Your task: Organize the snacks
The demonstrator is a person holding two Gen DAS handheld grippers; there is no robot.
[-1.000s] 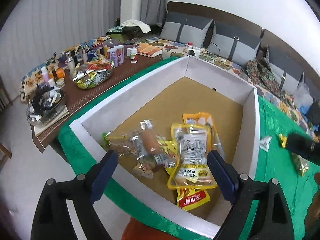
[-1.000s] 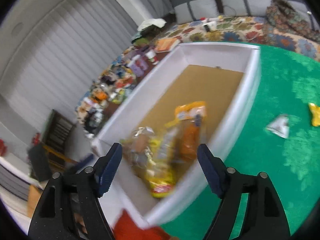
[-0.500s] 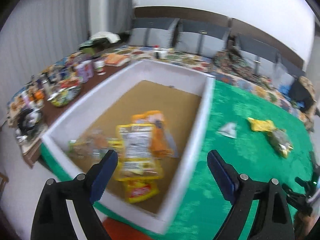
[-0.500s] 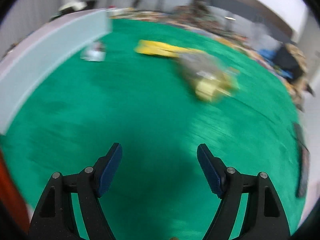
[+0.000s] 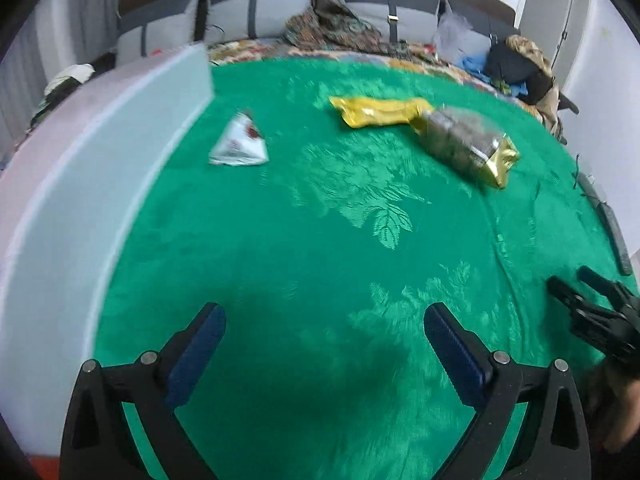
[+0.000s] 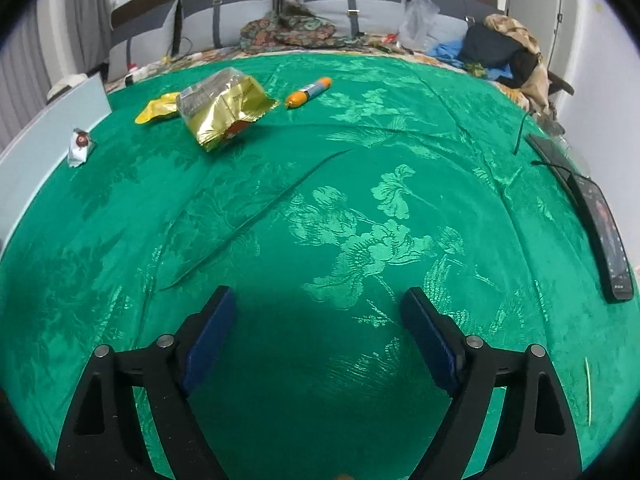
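Loose snacks lie on the green tablecloth (image 6: 360,208): a gold-and-clear bag (image 5: 466,142) (image 6: 224,110), a flat yellow packet (image 5: 378,114) (image 6: 158,108), a small silver triangular packet (image 5: 240,142) (image 6: 80,146) and an orange sausage stick (image 6: 308,92). The white box (image 5: 80,168) stands at the left; its inside is hidden. My left gripper (image 5: 324,350) is open and empty above the cloth, well short of the snacks. My right gripper (image 6: 316,332) is open and empty too; it also shows at the right edge of the left wrist view (image 5: 592,308).
A black remote (image 6: 600,220) and a cable lie along the table's right edge. A green stick (image 6: 587,388) lies near the front right. A sofa with grey cushions (image 6: 352,4), clothes and bags runs behind the table.
Both grippers have swung right, away from the box full of snacks, and now face the loose snacks on the green cloth. Both stay open and empty.
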